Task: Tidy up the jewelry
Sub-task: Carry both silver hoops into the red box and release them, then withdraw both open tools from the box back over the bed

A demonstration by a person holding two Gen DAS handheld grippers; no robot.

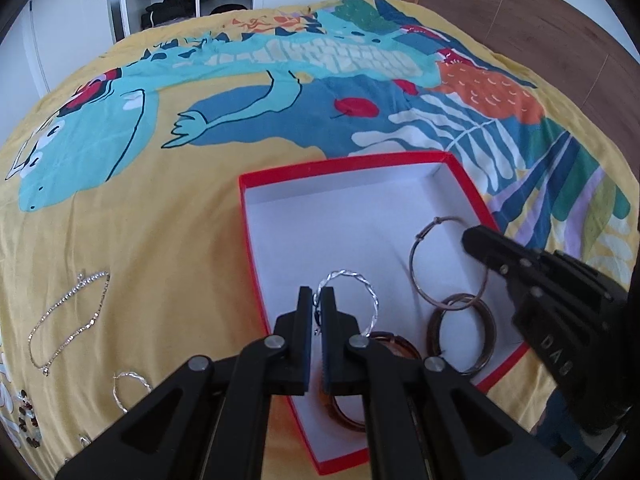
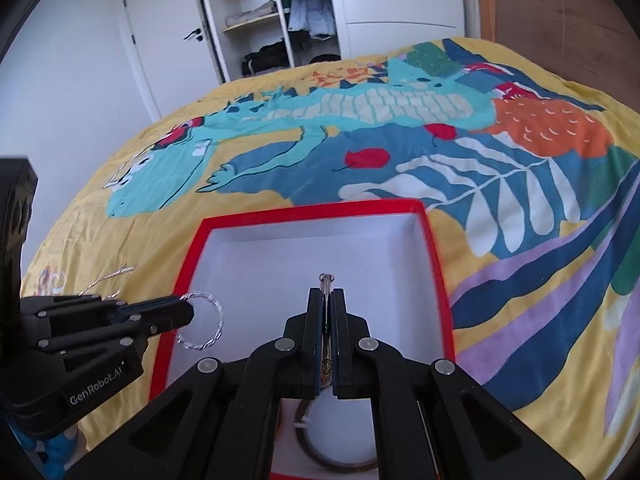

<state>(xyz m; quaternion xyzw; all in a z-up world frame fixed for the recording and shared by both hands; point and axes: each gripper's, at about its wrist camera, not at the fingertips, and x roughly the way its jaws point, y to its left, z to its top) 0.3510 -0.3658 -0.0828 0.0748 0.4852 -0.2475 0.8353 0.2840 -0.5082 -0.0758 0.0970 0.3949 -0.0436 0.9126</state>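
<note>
A red box with a white inside (image 1: 452, 160) (image 2: 436, 248) lies on the bed. My left gripper (image 1: 317, 294) is shut on a twisted silver hoop (image 1: 370, 292) and holds it over the box's left part; the hoop also shows in the right wrist view (image 2: 218, 322). My right gripper (image 2: 327, 294) is shut on a thin bronze hoop (image 1: 420, 236), seen edge-on in its own view (image 2: 327, 280), above the box's right side. A dark brown bangle (image 1: 490, 328) and an amber bangle (image 1: 348, 420) lie in the box.
On the yellow dinosaur bedspread (image 1: 160, 200), left of the box, lie a sparkling chain (image 1: 68, 320), another silver hoop (image 1: 120, 396) and dark beads (image 1: 26, 420). A wardrobe with open shelves (image 2: 260, 20) stands beyond the bed, a wooden headboard (image 1: 520, 20) at the right.
</note>
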